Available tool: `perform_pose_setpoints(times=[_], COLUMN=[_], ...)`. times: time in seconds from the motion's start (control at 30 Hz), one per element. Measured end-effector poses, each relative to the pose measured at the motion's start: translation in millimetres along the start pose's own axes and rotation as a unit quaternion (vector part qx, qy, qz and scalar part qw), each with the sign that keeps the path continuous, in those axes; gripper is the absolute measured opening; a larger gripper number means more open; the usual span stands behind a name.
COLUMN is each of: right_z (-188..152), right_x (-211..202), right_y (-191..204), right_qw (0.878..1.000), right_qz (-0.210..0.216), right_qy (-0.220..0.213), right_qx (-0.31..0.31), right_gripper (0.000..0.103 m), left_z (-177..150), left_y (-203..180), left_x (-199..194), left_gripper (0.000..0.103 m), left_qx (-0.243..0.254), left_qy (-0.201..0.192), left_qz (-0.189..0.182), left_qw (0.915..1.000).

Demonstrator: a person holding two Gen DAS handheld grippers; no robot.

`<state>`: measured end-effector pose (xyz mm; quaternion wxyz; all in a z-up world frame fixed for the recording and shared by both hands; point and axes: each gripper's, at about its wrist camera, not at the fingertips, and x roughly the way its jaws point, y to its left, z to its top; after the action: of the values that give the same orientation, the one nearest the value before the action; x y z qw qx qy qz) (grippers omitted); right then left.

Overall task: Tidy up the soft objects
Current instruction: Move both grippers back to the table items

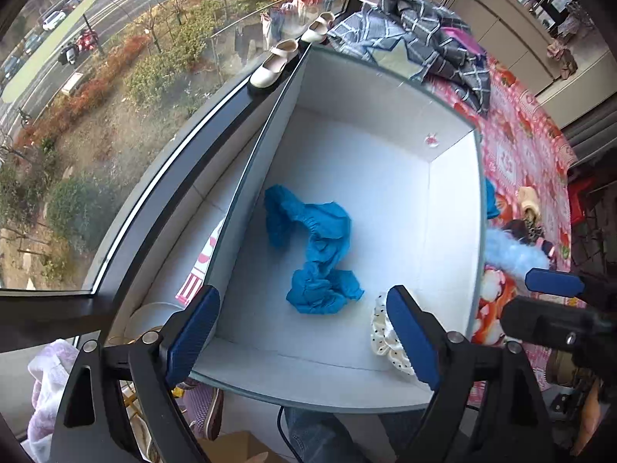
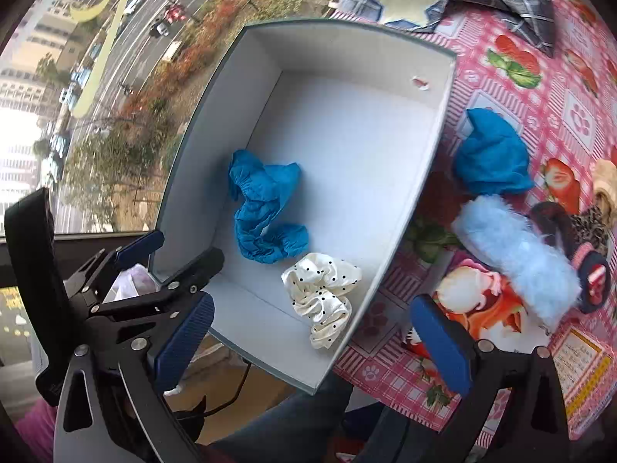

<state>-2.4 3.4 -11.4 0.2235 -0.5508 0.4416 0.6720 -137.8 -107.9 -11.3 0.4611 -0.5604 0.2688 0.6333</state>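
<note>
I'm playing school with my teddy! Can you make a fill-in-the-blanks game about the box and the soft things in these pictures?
1. The white scrunchie has black ____ on it.
2. The crumpled blue cloth lies ____ the white box.
3. The fluffy light-blue thing lies on the ____ tablecloth.
4. Both grippers' fingers are ____ and hold nothing.

Missing words: dots; inside; pink; open

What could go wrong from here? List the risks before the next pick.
1. The box seems to overhang the table edge near the window; a bump from the left gripper might tip it.
2. The fluffy light-blue piece lies against dark hair ties; the open right gripper may grab both.
3. The blue cloth touches the box wall, leaving little finger room.
</note>
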Motion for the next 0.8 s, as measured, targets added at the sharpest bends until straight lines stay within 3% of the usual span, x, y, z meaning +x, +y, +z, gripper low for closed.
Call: perform_pose_setpoints(times=[0.07, 0.17, 0.43, 0.6, 0.8], right_z=[-1.9, -9.1, -55.8, -69.3, -49.5], right_x=[-20.4, -49.9, -121.5, -152.4, -130.4], right_y=[-10.8, -31.4, -119.5, -176.9, -224.9], right_qw=[0.999, 0.997, 0.978, 0.97, 0.978], right_qz=[0.017, 0.009, -0.016, -0.051, -0.066], right_qy=[-0.022, -0.055, -0.105, -0.104, -0.035], right_qx=[0.023, 0.055, 0.181, 0.216, 0.197], right_gripper=[0.103, 0.103, 0.103, 0.103, 0.103], left_z=[6.2, 15.9, 23.5, 12.5, 4.8], left_y=[-10.1, -34.8, -128.7, -181.2, -225.6], left_x=[-10.2, -20.9, -17.4, 0.8, 35.6], left_gripper=[0.091, 0.091, 0.091, 0.091, 0.091], left_qx=[0.015, 0.05, 0.164, 0.213, 0.253], left_qy=[-0.011, -0.016, 0.018, 0.049, 0.081], left_qz=[-0.015, -0.039, -0.085, -0.07, -0.018], left_qw=[0.9997, 0.9979, 0.9826, 0.9732, 0.964])
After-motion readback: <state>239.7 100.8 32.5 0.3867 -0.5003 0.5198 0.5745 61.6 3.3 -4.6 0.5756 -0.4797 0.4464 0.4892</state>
